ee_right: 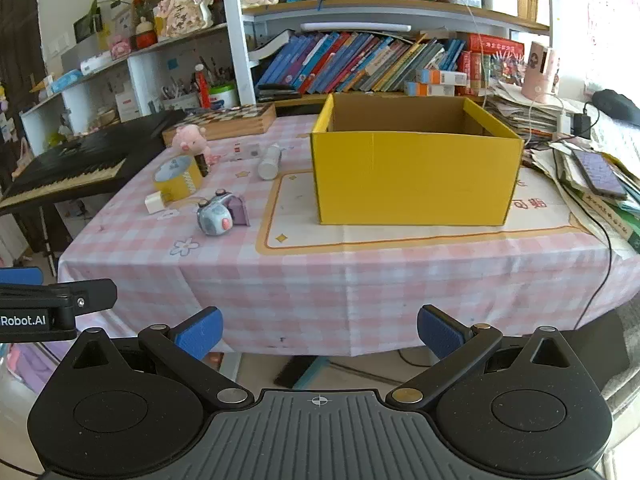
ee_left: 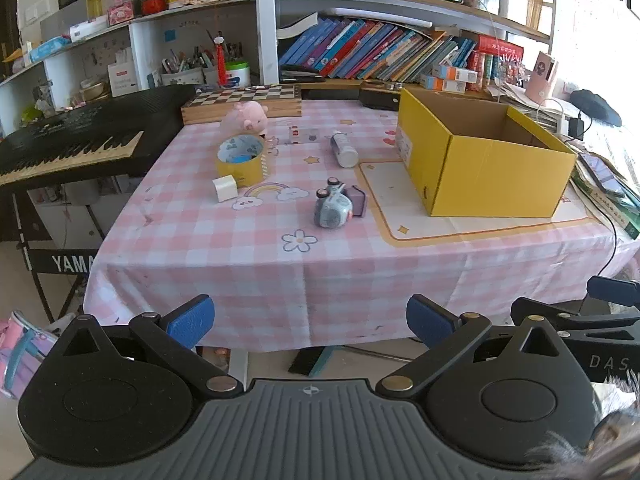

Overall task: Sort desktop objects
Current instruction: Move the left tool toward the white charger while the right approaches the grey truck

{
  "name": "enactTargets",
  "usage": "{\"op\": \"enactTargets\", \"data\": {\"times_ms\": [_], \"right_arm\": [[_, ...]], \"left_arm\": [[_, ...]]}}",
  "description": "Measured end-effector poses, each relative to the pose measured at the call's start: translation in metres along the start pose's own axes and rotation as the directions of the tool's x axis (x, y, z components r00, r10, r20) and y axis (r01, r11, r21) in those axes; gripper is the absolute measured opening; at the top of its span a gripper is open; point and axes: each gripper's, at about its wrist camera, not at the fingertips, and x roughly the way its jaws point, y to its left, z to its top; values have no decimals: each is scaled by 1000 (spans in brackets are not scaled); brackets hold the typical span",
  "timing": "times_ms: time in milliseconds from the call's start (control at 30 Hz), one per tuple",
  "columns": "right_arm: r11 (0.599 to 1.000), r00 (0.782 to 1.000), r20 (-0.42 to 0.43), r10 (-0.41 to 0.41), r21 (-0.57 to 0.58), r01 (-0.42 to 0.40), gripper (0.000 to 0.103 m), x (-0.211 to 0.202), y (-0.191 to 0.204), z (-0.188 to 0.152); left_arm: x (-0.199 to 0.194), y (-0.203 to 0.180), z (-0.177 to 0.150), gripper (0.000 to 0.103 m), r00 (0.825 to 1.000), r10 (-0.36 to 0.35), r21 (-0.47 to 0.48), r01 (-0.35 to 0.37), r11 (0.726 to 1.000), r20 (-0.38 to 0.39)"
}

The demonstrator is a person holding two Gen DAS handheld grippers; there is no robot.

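Observation:
An open yellow cardboard box (ee_left: 484, 164) (ee_right: 416, 176) stands on the pink checked tablecloth (ee_left: 256, 264) (ee_right: 320, 280). Left of it lie a grey-blue toy (ee_left: 333, 208) (ee_right: 216, 216) with a purple block, a white bottle on its side (ee_left: 344, 149) (ee_right: 270, 162), a yellow tape roll (ee_left: 241, 160) (ee_right: 178, 178), a small white cube (ee_left: 225, 188) (ee_right: 154, 202), a pink plush pig (ee_left: 246, 117) (ee_right: 188, 138) and a small white box (ee_left: 303, 134). My left gripper (ee_left: 310, 320) and right gripper (ee_right: 320, 330) hang open before the table's front edge, with nothing between their fingers.
A black keyboard (ee_left: 72, 140) (ee_right: 76, 160) stands left of the table. A chessboard box (ee_left: 244, 102) (ee_right: 228, 118) sits at the back. Bookshelves rise behind. Papers, a phone (ee_right: 598, 172) and cables crowd the right edge. The other gripper's body (ee_left: 580, 320) (ee_right: 48, 304) shows at each view's side.

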Motion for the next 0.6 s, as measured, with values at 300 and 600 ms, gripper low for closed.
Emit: {"op": "enactTargets", "data": {"times_ms": [300,600], "right_arm": [[1000,1000,-7,7,-5,-7,103,19,20,14],[1000,1000,-11,-3,6,3,103,40,37,27]], "left_arm": [[18,23,12,103,1000,1,-5,-1,1000,-10],[40,43,30,103,1000,-8,6,8,1000,-16]]}}
